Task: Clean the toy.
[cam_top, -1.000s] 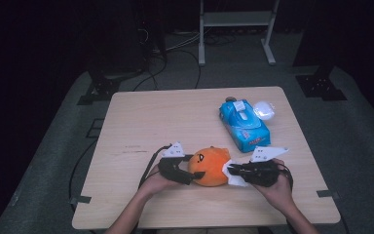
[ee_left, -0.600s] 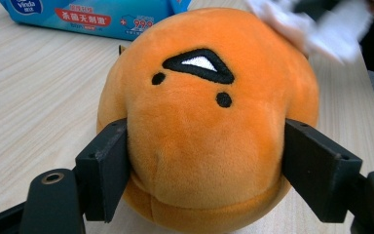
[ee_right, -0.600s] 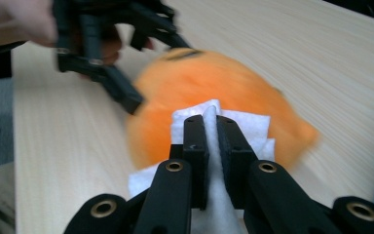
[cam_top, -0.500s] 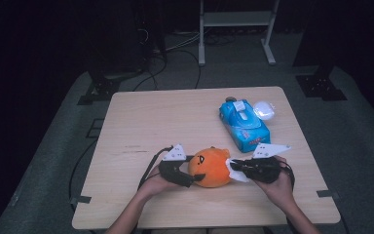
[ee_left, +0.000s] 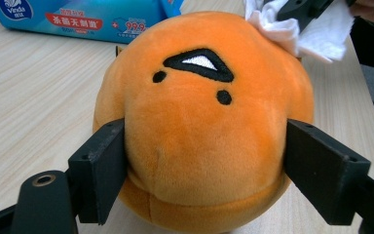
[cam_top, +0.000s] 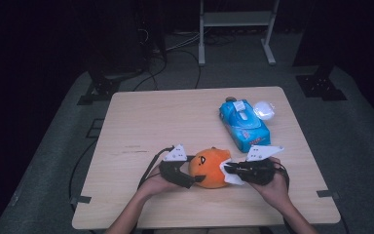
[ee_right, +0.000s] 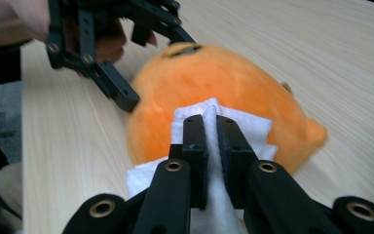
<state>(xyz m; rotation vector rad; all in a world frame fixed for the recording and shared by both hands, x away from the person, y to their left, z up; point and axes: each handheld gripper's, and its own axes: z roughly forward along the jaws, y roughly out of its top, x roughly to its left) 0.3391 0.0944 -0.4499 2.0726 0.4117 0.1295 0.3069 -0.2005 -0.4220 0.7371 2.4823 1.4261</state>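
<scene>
A round orange plush toy (cam_top: 208, 168) with a stitched black face lies near the table's front edge. My left gripper (cam_top: 197, 169) reaches in from the left. Its two black pads (ee_left: 102, 170) press the plush (ee_left: 199, 131) on both sides, and its jaws have just been opening a little with the plush still between them. From the right, my right gripper (cam_top: 226, 168) is shut on a white wipe (cam_top: 230, 176). In the right gripper view the jaw tips (ee_right: 210, 114) hold the wipe (ee_right: 253, 126) against the plush (ee_right: 214, 78).
A blue pack of wipes (cam_top: 246, 126) lies on the wooden table (cam_top: 165, 122) behind the right hand. A white round object (cam_top: 264, 109) sits beside the pack. Behind the table, a metal stand (cam_top: 236, 19) and cables are on the dark floor.
The right gripper with the wipe has shifted slightly against the plush's side. The plush and the left hand have stayed in place.
</scene>
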